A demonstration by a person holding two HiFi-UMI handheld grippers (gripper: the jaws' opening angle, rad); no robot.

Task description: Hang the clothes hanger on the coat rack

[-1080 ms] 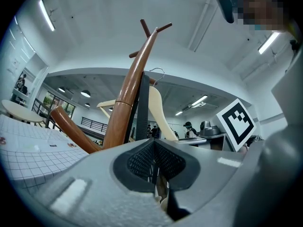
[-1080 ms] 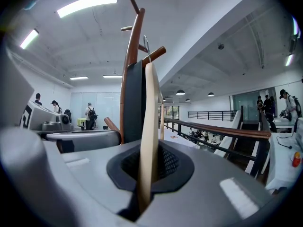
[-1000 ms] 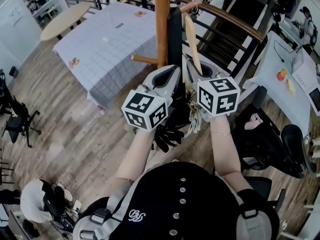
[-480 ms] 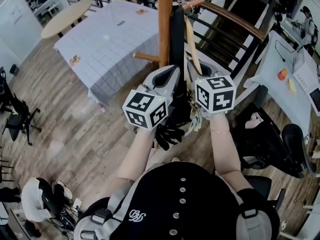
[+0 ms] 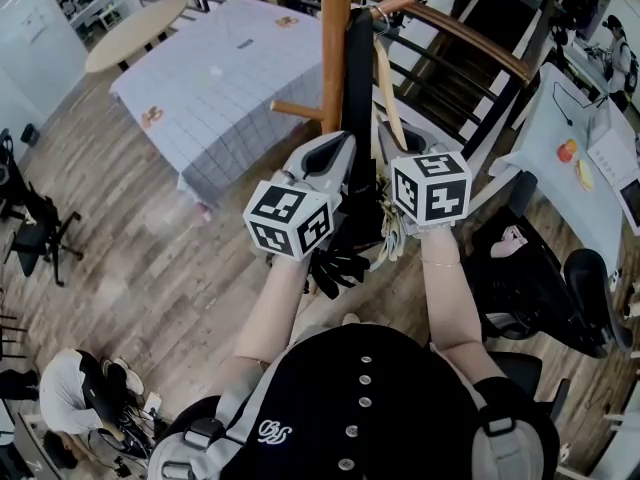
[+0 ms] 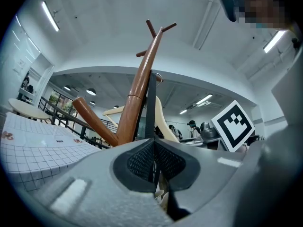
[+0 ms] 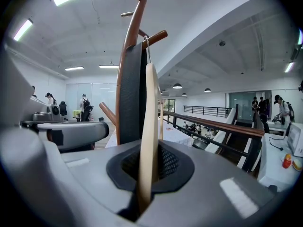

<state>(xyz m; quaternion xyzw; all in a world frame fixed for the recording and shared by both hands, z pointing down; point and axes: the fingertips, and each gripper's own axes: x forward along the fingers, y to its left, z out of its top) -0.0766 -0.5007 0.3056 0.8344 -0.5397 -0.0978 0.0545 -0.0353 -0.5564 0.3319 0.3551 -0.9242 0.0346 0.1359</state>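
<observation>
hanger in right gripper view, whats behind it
A black cloth hanging against the coat rack pole. The cloth covers much of the pole; the hanger hides part of the cloth.

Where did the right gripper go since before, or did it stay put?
No, it has hardly moved: the right gripper still sits just right of the coat rack's pole, shut on the hanger.

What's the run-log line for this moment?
left tool: shut on black cloth | right tool: shut on hanger | hook: at coat rack peg
</observation>
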